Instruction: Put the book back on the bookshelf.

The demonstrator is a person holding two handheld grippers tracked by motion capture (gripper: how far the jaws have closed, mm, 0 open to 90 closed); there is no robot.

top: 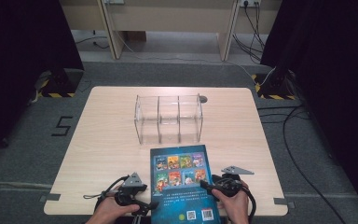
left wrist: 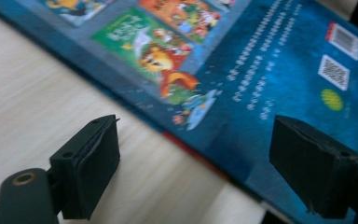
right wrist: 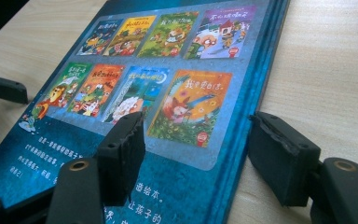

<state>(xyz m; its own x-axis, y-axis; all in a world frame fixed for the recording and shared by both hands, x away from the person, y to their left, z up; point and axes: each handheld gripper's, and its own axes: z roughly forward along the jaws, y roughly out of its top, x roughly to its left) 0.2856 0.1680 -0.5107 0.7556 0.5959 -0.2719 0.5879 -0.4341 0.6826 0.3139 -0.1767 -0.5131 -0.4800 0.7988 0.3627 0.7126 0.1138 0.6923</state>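
A blue picture book [top: 182, 182] lies flat, back cover up, at the table's near edge, its bottom end hanging slightly over. My left gripper [top: 150, 204] is at the book's lower left edge. In the left gripper view its jaws [left wrist: 200, 158] stand apart, one over bare wood, the other over the book [left wrist: 261, 70], and nothing is pinched between them. My right gripper [top: 208, 185] is at the book's right edge. Its jaws [right wrist: 200, 149] straddle that edge, one above the cover [right wrist: 168, 93] and one above the wood, and they are open.
A clear plastic organizer [top: 168, 119] with three compartments stands mid-table just beyond the book. The wooden table [top: 107, 140] is bare on both sides of it. Dark curtains and floor cables surround the table.
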